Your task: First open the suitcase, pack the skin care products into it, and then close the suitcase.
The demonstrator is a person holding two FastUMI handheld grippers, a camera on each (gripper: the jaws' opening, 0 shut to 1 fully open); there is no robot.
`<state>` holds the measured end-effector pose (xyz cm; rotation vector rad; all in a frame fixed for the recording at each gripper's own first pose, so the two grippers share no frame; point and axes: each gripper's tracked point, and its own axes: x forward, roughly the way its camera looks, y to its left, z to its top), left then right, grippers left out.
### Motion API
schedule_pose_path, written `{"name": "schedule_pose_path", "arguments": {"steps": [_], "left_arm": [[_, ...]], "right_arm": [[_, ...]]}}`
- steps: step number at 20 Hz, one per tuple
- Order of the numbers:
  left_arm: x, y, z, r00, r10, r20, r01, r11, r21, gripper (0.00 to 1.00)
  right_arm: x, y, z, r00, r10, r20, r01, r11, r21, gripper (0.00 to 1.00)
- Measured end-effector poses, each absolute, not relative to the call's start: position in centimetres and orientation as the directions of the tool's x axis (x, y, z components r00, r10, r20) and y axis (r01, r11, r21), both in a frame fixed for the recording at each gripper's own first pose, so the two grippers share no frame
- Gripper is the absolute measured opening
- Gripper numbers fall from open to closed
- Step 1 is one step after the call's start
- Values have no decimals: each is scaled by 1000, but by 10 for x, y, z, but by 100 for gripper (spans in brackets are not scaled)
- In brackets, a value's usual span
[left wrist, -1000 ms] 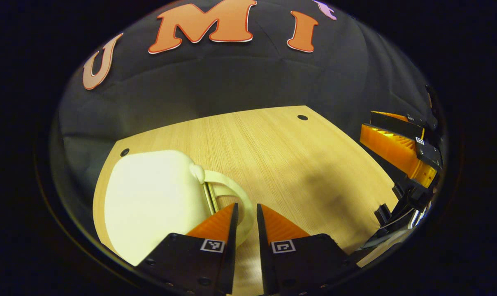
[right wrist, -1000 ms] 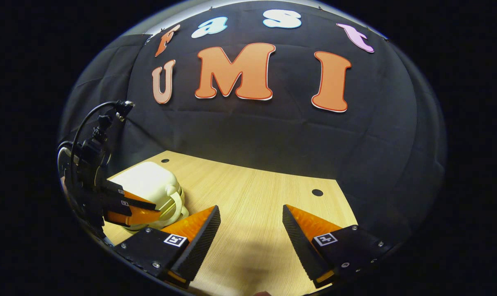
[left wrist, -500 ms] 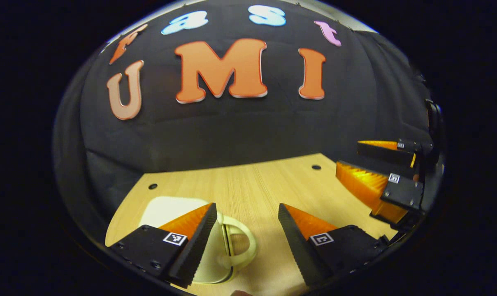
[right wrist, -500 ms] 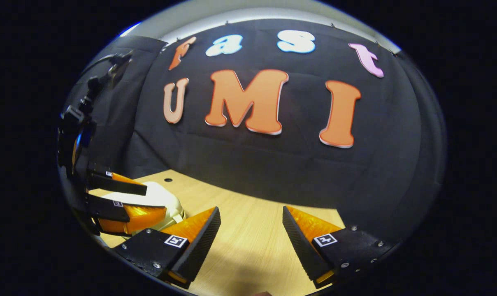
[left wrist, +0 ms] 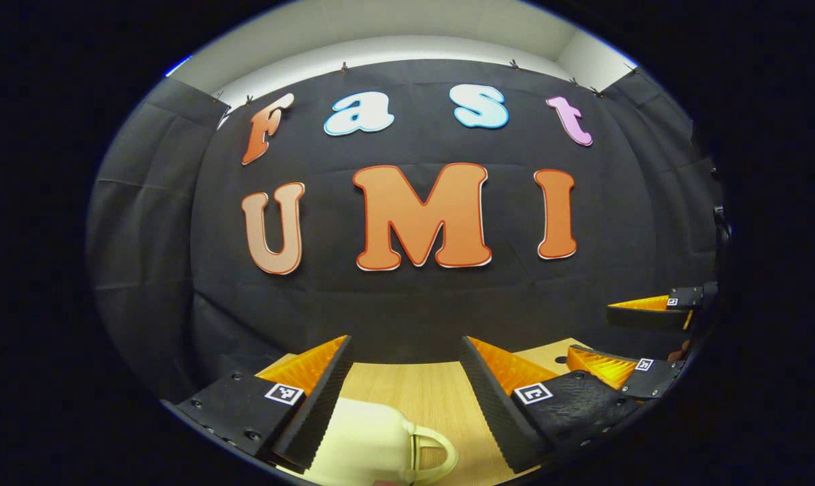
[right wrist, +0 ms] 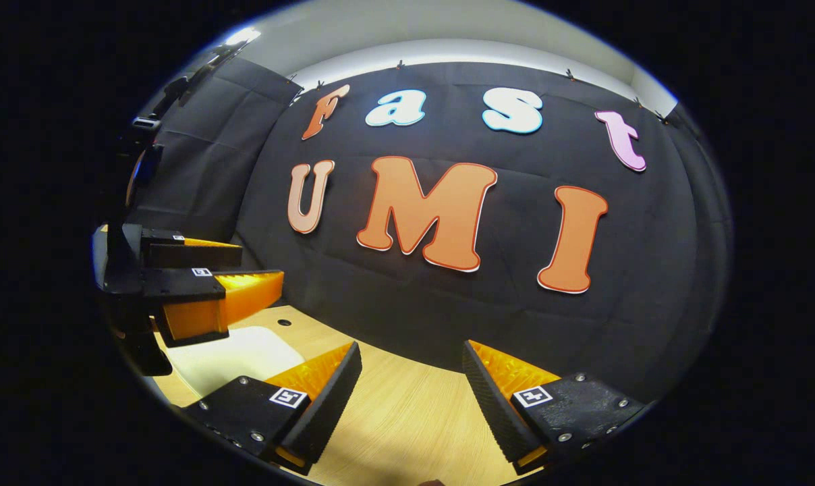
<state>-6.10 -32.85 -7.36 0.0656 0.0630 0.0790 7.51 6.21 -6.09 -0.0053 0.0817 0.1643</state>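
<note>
The small cream suitcase (left wrist: 363,442) lies flat on the wooden table (left wrist: 407,388) with its lid down, at the bottom of the left gripper view. Its looped handle (left wrist: 441,453) points right. My left gripper (left wrist: 405,341) hangs above it, open, with nothing between its fingers. My right gripper (right wrist: 411,345) is also open and empty over bare table (right wrist: 407,418). In the right gripper view the suitcase (right wrist: 235,354) shows low on the left, below the left gripper (right wrist: 262,262). In the left gripper view the right gripper (left wrist: 591,331) shows at the right edge, jaws apart.
The black cloth wall (right wrist: 448,304) stands close behind the table's far edge. A small round hole (right wrist: 284,322) marks the tabletop near the far left corner.
Both grippers have lifted and tilted up, so the wall takes up more of each view. The left gripper, shut beside the suitcase handle a second ago, has opened and drawn away from it.
</note>
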Motion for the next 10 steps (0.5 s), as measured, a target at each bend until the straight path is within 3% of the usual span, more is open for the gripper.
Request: {"name": "schedule_pose_path", "arguments": {"steps": [10], "left_arm": [[-61, -330, -73, 996, 44, -76, -42, 999, 31, 98]], "right_arm": [[72, 50, -64, 986, 140, -89, -139, 990, 20, 96]]}}
